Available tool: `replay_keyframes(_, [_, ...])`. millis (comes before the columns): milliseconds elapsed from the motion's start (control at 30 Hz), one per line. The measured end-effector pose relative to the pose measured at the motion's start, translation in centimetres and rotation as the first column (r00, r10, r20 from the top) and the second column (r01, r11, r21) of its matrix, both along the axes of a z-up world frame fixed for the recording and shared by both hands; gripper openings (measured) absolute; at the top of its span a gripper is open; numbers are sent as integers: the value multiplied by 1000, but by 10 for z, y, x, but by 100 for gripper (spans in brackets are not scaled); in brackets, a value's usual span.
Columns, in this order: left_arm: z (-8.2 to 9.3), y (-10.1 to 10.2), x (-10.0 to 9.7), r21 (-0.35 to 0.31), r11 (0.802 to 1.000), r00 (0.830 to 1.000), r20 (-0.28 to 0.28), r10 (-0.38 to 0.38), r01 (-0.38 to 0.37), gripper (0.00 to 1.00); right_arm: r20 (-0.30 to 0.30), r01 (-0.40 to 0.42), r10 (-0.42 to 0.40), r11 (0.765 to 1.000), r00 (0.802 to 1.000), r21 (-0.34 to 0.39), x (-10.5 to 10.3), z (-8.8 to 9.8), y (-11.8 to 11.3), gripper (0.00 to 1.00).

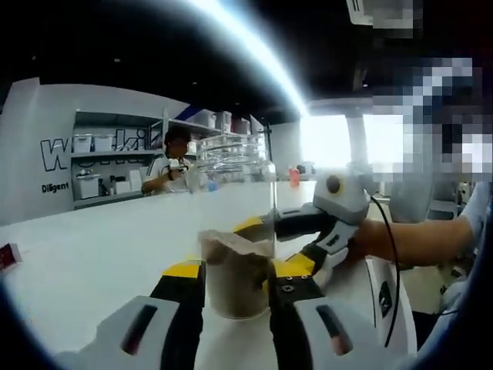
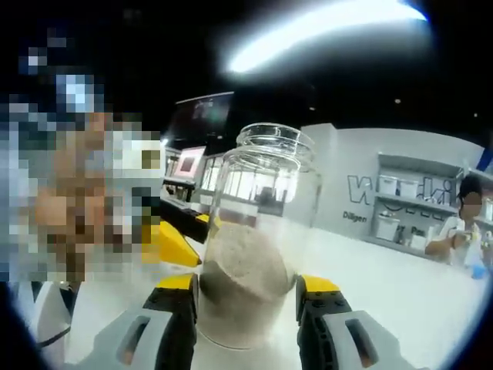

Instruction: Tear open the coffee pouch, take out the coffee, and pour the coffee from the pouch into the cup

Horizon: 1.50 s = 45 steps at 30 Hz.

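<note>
- Two grippers are meeting on one thing: the clear glass cup (image 2: 254, 239), already holding a bed of pale brown coffee powder (image 2: 245, 266), is standing on the white table (image 1: 100, 247).
- You are looking at it in the left gripper view too, where it (image 1: 239, 254) is sitting between the yellow-tipped jaws of your left gripper (image 1: 237, 287).
- Your right gripper (image 2: 245, 304) is flanking the cup's lower body, jaws spread and sitting close against the glass on both sides; whether they are actually squeezing I cannot tell. The same goes for the left.
- No pouch is appearing in either view, so you seem to be finishing the pour or steadying the cup afterwards.
- Next, you are needing a gentle, level release so the tall cup is not tipping.
- Beyond, a person (image 1: 171, 166) is working at the white counter by the shelves (image 1: 108, 166).
</note>
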<state>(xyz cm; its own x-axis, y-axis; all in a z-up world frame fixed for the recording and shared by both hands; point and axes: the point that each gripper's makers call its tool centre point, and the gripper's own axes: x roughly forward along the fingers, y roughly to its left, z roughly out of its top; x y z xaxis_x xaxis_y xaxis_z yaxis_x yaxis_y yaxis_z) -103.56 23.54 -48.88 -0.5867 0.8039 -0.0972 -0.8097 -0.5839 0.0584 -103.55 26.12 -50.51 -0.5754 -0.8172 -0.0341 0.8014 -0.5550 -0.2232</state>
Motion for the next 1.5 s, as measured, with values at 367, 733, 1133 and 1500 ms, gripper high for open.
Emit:
replay_keyframes(367, [0,4,-3,-21,1000,1000,4,-5,5,34,7,18,-18,1000,1000,-11,-6,1,3,51])
replay_keyframes(733, [0,9,-13,-35,999,1000,7,-7,7,34,16,40,-40,999,999,-25,-14,2,6,51])
replay_keyframes(1133, [-3,15,-18,-39,999,1000,18,-8,8,33,24,74,-73,996,997,-39,-22,2,14,51])
replay_keyframes(1500, [-4,20,-22,-45,999,1000,24,-19,20,33,24,91,-90,995,996,-41,-25,1,19,51])
